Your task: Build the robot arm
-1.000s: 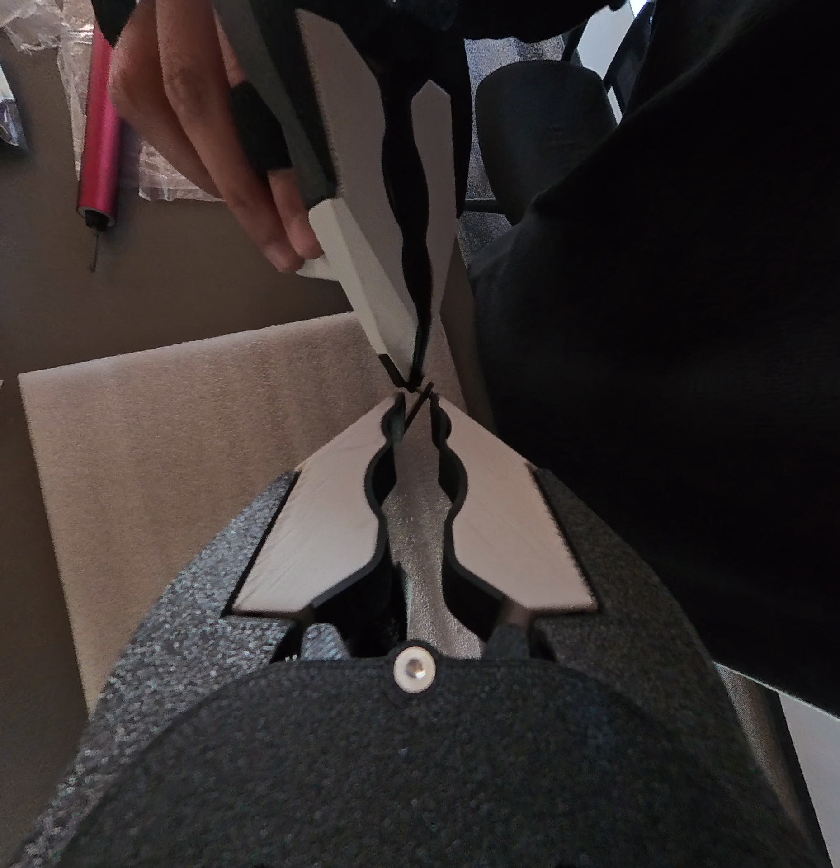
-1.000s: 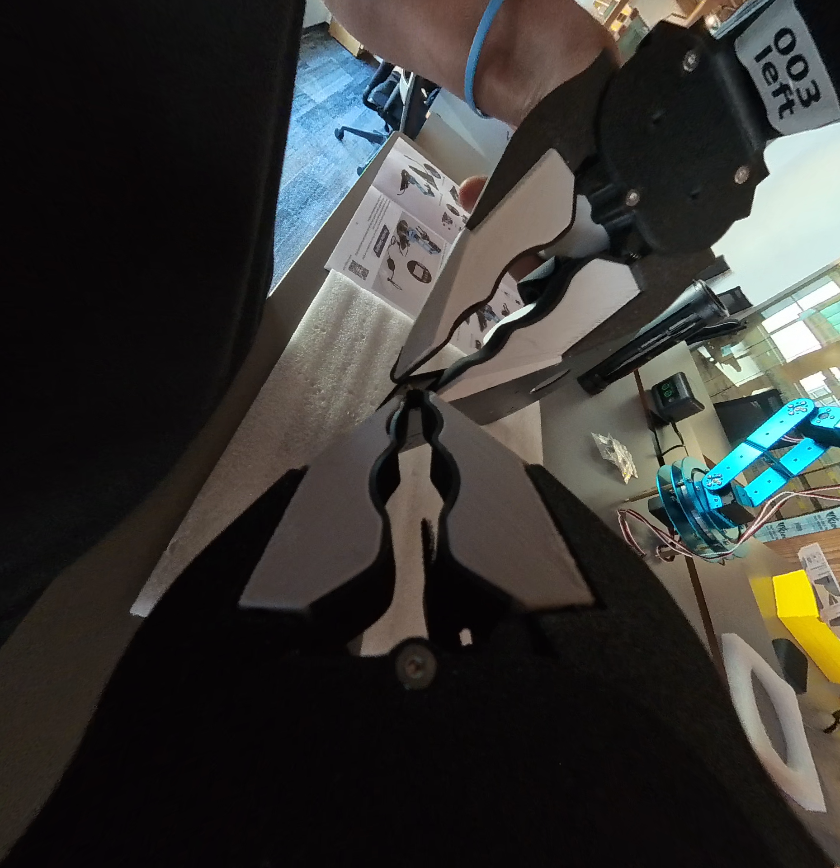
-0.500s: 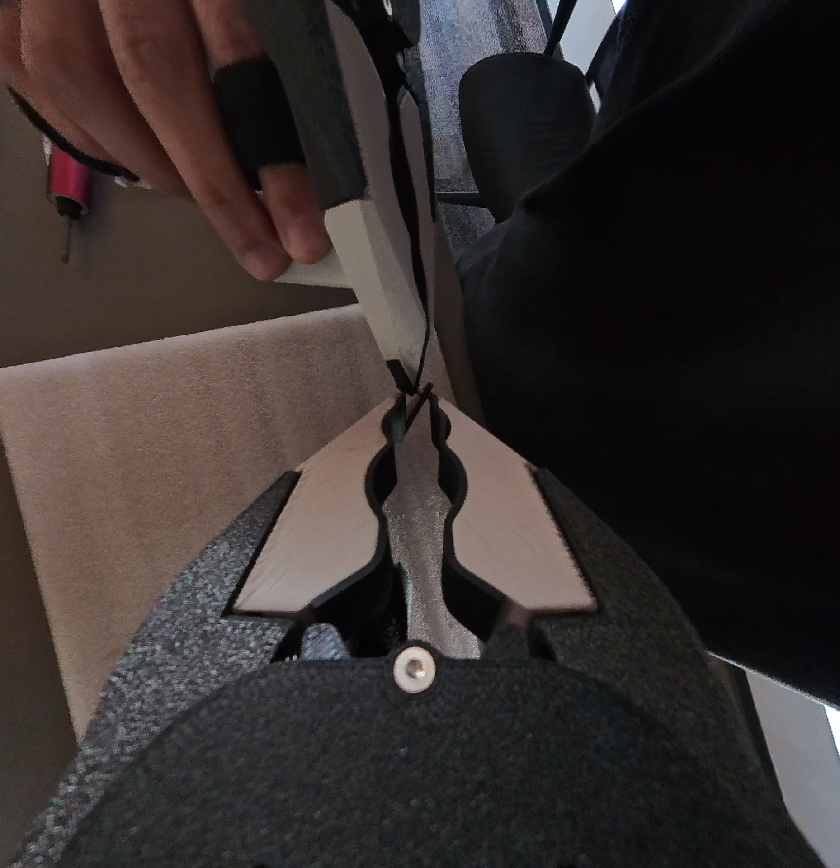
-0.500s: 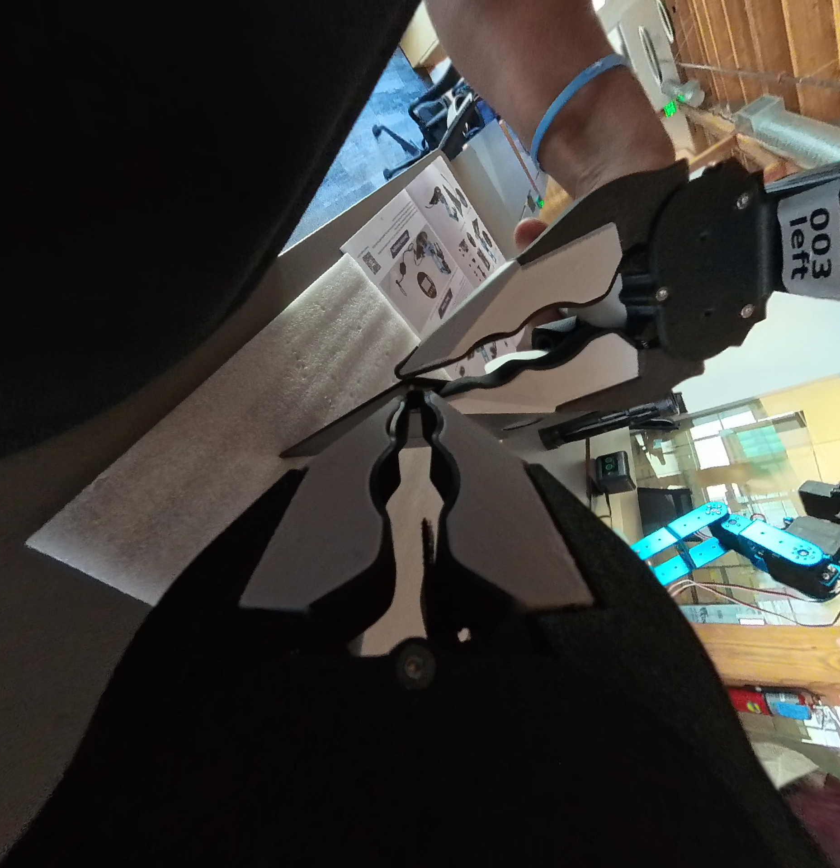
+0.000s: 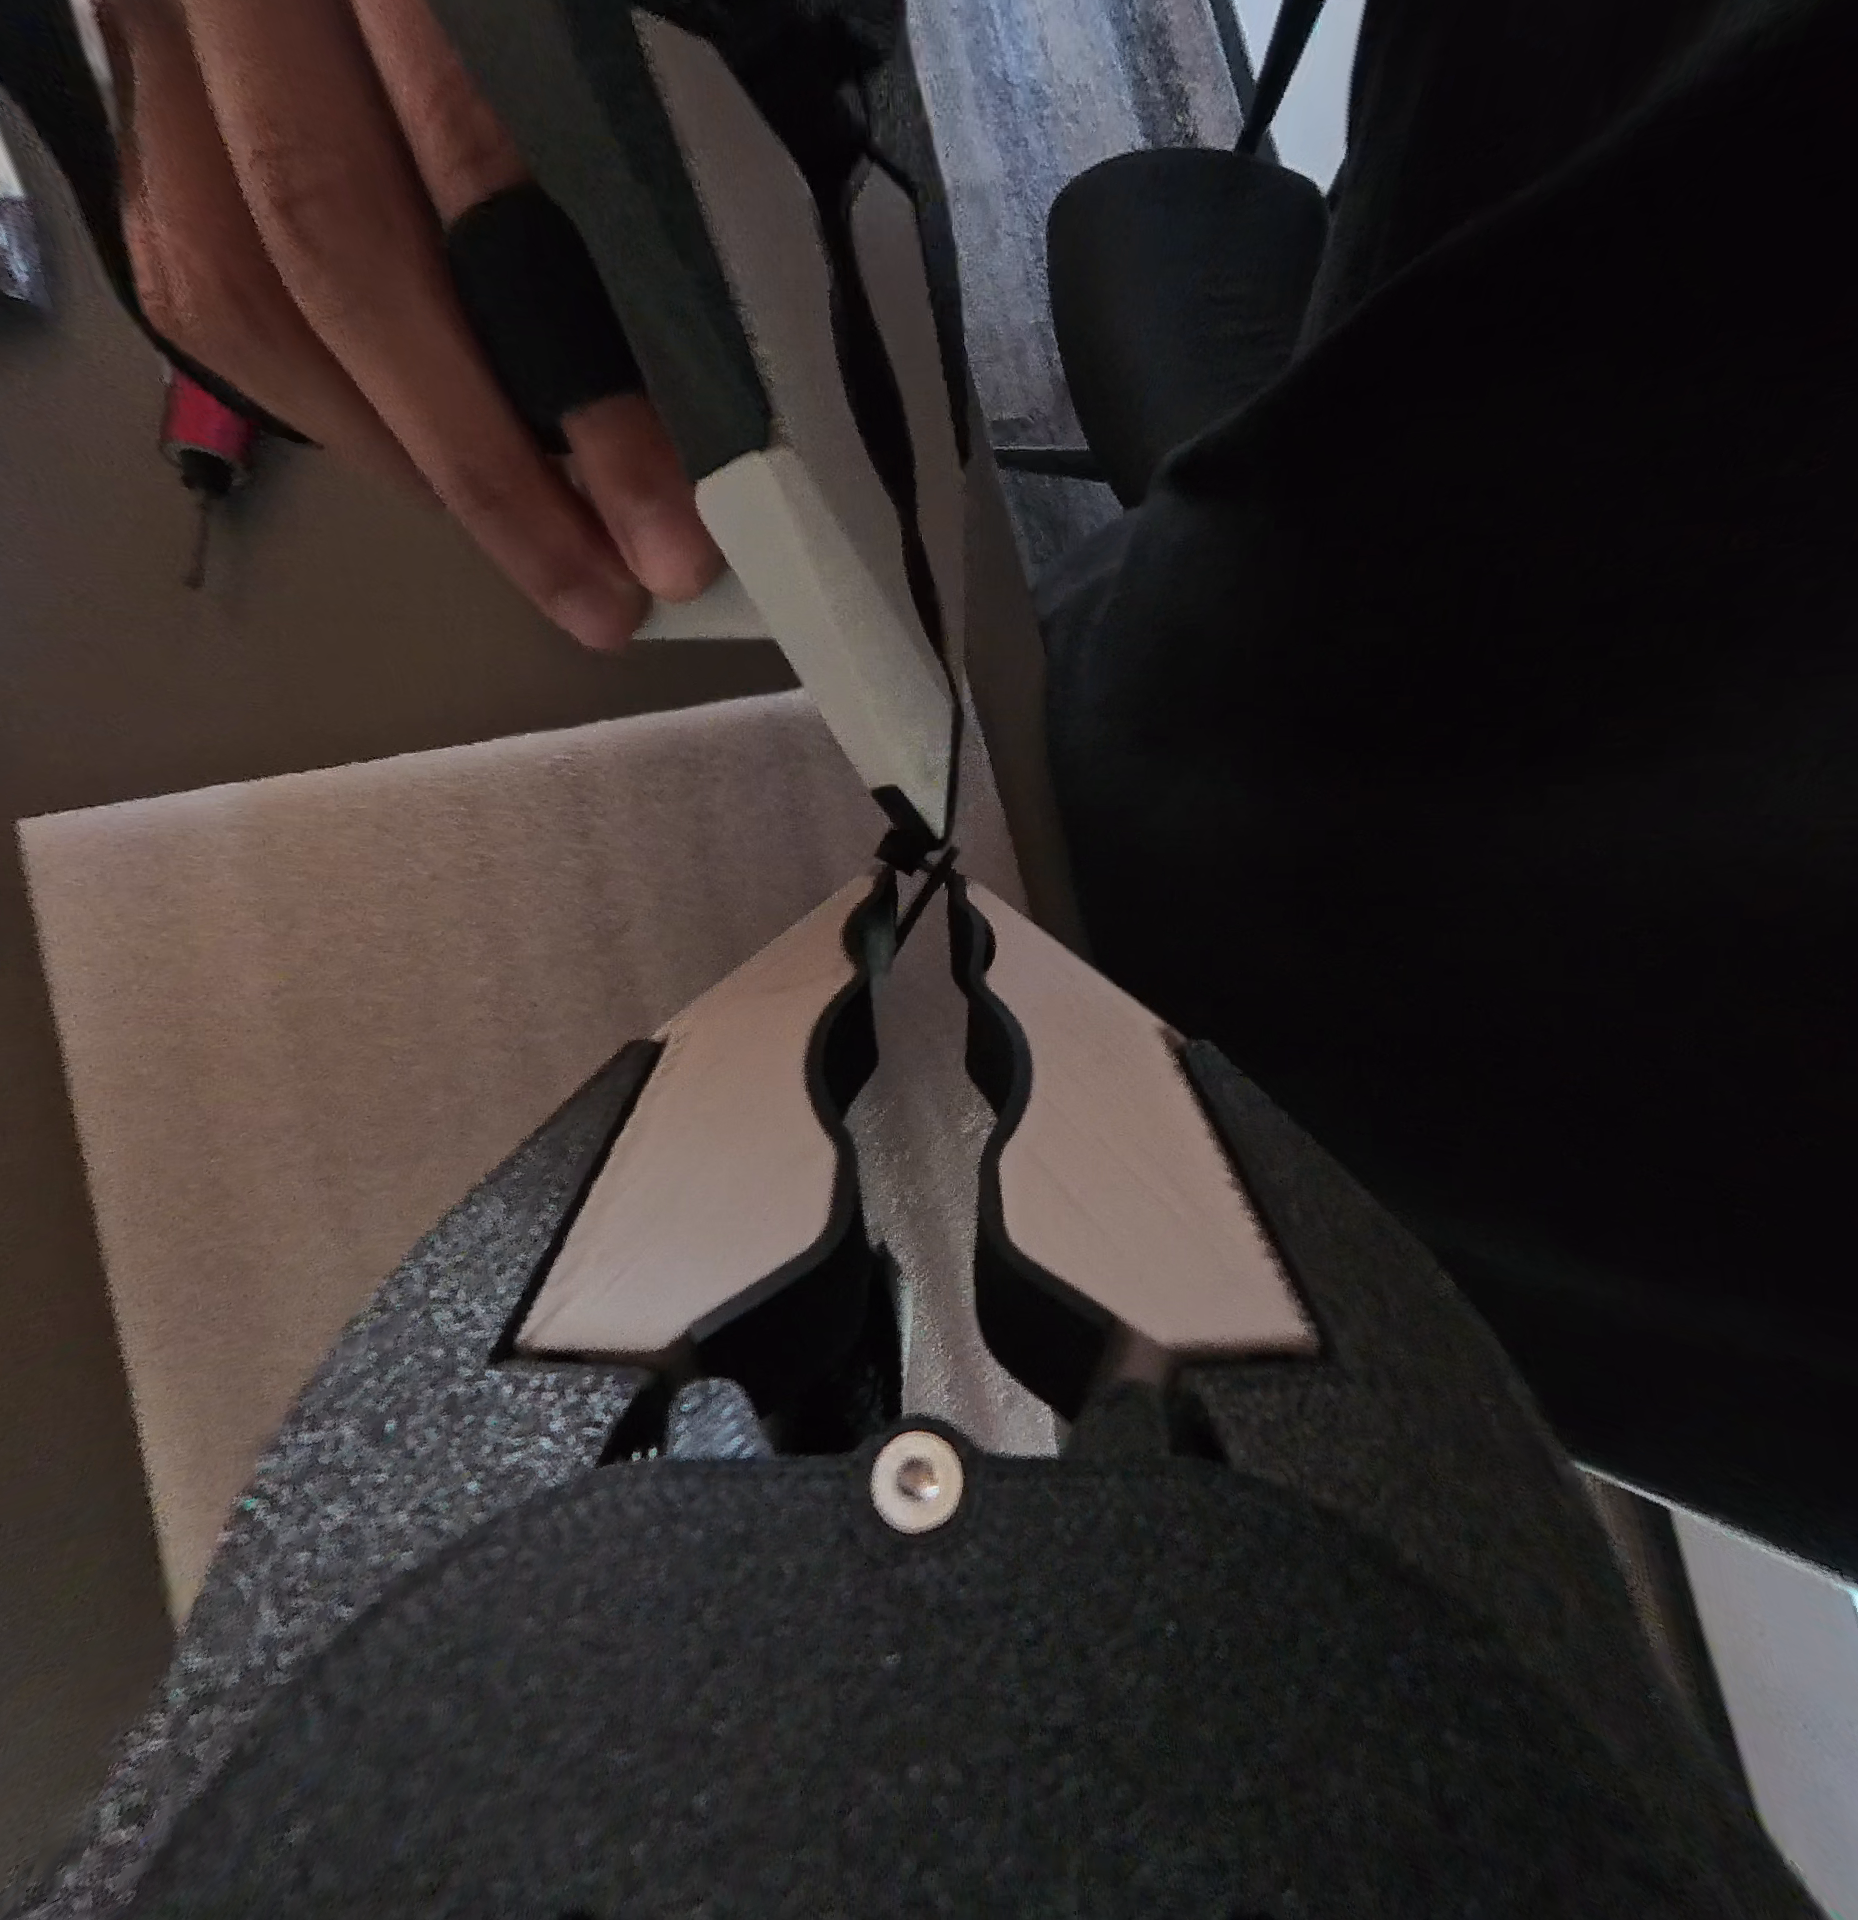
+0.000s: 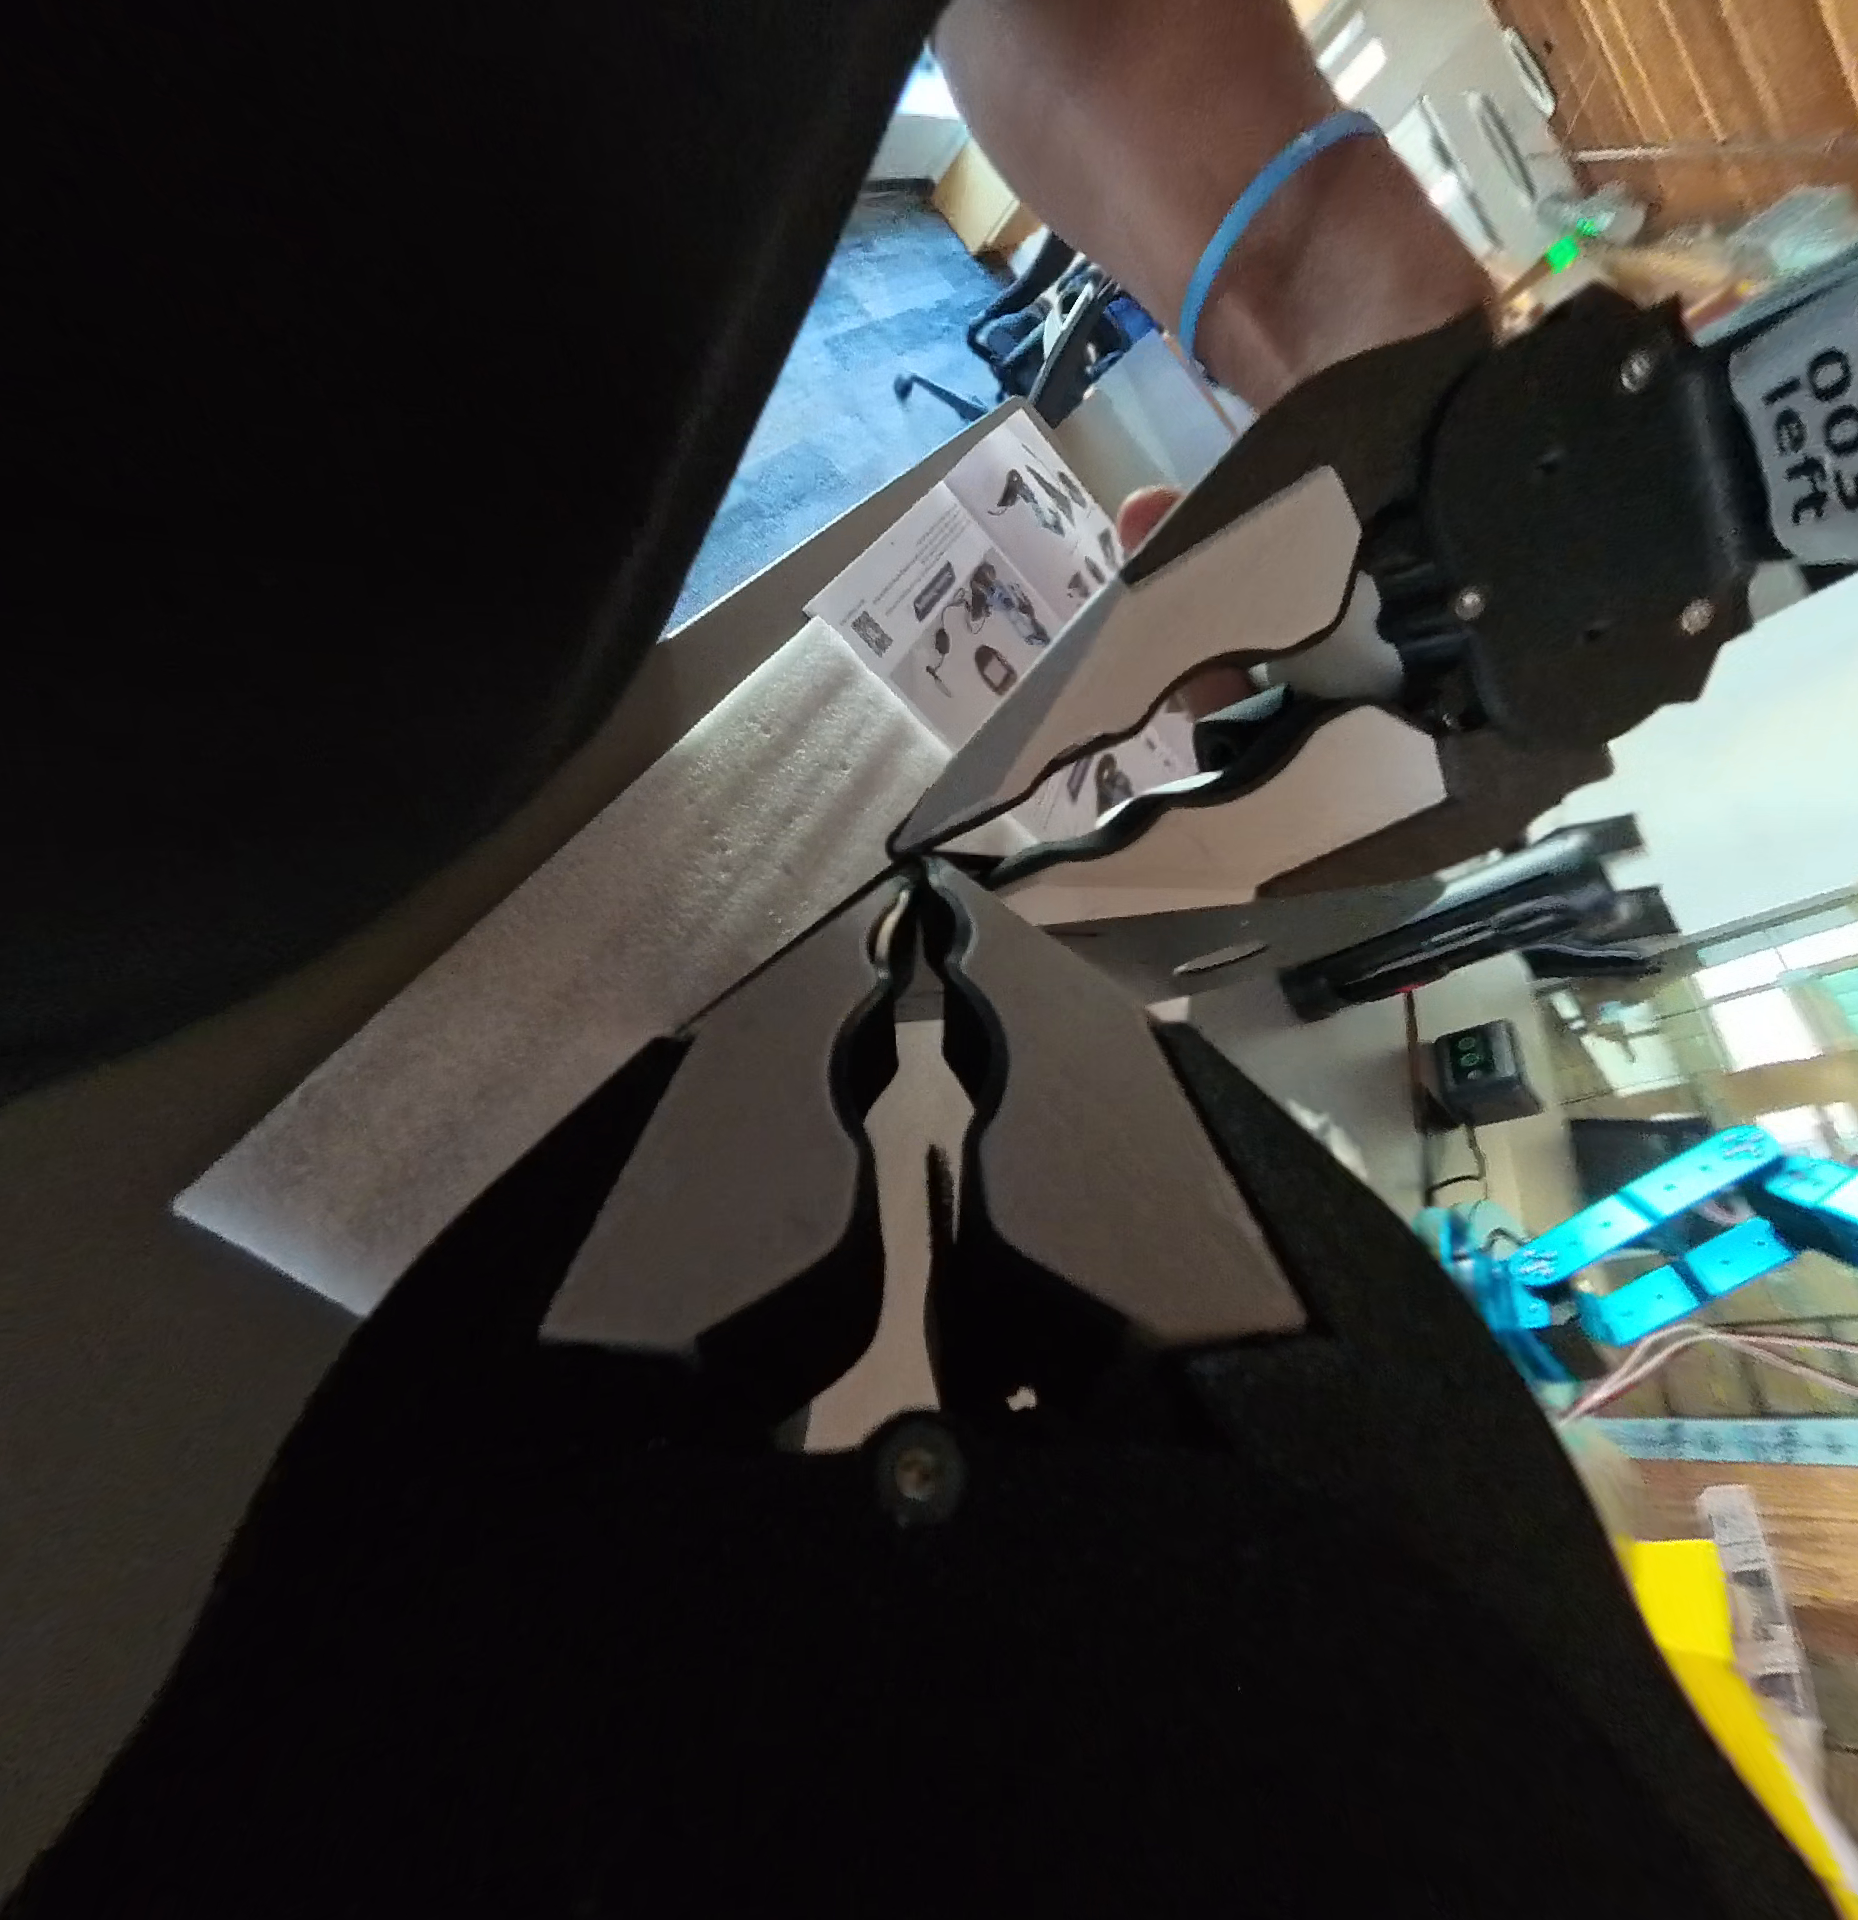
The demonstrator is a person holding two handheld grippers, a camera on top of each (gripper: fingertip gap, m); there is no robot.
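Fingertips of the left gripper [image 5: 917,894] are pinched together on a thin black cable tie [image 5: 909,868], whose strip runs slantwise between the tips and down into the gap behind them. Meeting it tip to tip from twelve o'clock comes the right gripper [image 5: 930,821], likewise clenched on the same tie; its small square head sits just at the white finger's end. A hand [image 5: 385,312] with a black band on one finger grips that tool's body at eleven o'clock.

Below both tools lies a pale foam pad [image 5: 385,987], spreading toward nine o'clock over a brown table [image 5: 281,644]. A red pen-like tool [image 5: 203,431] lies on the table at ten o'clock, partly hidden by the hand. A dark garment [image 5: 1476,727] fills the side from one to four o'clock, with a black office chair [image 5: 1185,270] beyond it at one o'clock.

In the right wrist view the right gripper [image 6: 920,883] is closed at the tips, something pale and thin caught just behind them. The left gripper [image 6: 909,844] reaches in from two o'clock, tips touching the right's. A wrist with a blue band [image 6: 1257,218] shows at one o'clock. A printed leaflet [image 6: 966,613] lies at the foam pad's [image 6: 634,894] far edge at twelve o'clock. A blue robot arm [image 6: 1652,1236] stands at three o'clock, a yellow object [image 6: 1756,1683] at four.
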